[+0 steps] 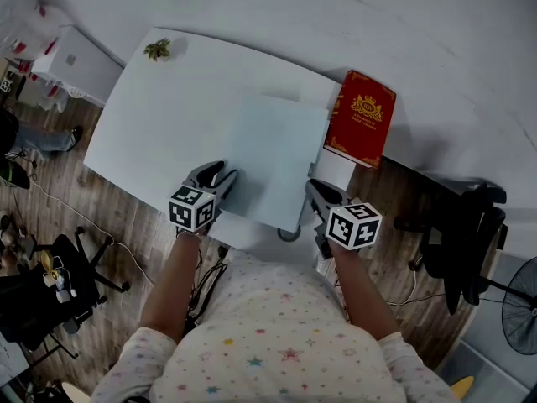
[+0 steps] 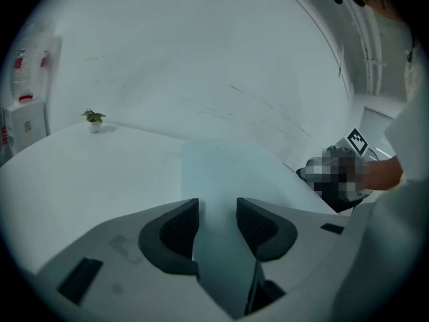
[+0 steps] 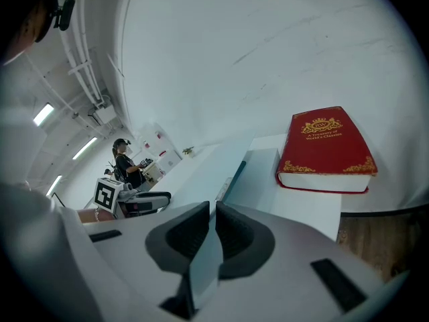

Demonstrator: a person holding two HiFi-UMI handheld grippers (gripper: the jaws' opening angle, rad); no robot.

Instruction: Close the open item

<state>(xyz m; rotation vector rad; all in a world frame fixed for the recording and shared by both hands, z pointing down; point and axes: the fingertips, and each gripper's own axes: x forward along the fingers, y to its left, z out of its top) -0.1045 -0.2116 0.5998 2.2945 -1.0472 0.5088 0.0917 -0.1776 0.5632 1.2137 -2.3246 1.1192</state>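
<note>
A pale blue-grey book lies flat near the front edge of the white table. My left gripper is at its near left corner. In the left gripper view the pale cover fills the narrow gap between the jaws of that gripper. My right gripper is at the near right corner. In its own view the right gripper is shut on a thin pale sheet standing edge-on. The rest of the book lies beyond, showing a dark teal edge.
A closed red book with gold print lies at the table's right end, just beyond the pale one. A small potted plant stands at the far left corner. A black chair is right of the table, above a wooden floor.
</note>
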